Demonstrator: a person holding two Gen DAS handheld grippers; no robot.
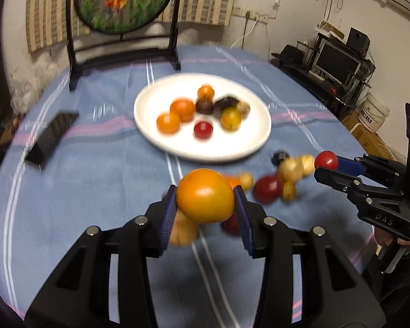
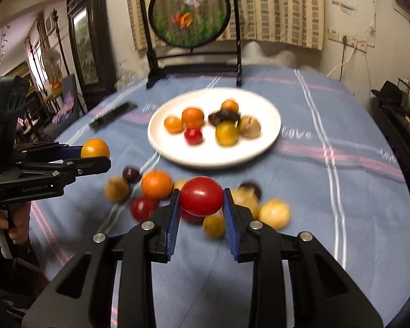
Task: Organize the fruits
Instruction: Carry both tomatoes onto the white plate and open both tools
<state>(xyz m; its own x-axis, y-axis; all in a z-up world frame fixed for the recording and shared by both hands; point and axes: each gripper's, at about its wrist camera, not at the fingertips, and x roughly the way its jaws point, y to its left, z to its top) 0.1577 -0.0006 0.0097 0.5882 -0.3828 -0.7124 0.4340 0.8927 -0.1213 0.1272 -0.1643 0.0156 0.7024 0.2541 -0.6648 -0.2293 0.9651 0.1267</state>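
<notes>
a: fruit in both claws. the left gripper [image 1: 205, 208] is clamped on an orange fruit [image 1: 205, 195], blue pads pressed against its two sides, held above the blue tablecloth [image 1: 95, 180]

b: and the right gripper [image 2: 201, 205]?

a: pinched narrow on a red fruit [image 2: 201, 196], which sits right between the pads, also off the cloth. from the left camera that same red fruit [image 1: 326, 160] shows at the tip of the right gripper [image 1: 321, 165], off to the right side

b: where's the rest of it?

a: a loose pile [image 2: 155, 184] lies on the cloth just under and beside the two claws, orange, dark red, tan and yellow pieces, blurred, so i cannot tell exactly which touch which. beyond that sits the white plate [image 2: 177, 153] with seven or so fruits on it, among them an orange one [image 2: 192, 117], a small red one [image 2: 193, 135] and a yellow-green one [image 2: 226, 133]

b: anything else on the table?

a: a dark flat phone-like object [image 1: 50, 138] left of the plate, and a round painted screen [image 2: 190, 13] on a black stand at the far edge. a hand [image 2: 16, 221] grips the handle of the left gripper at the edge of the right camera's view
</notes>
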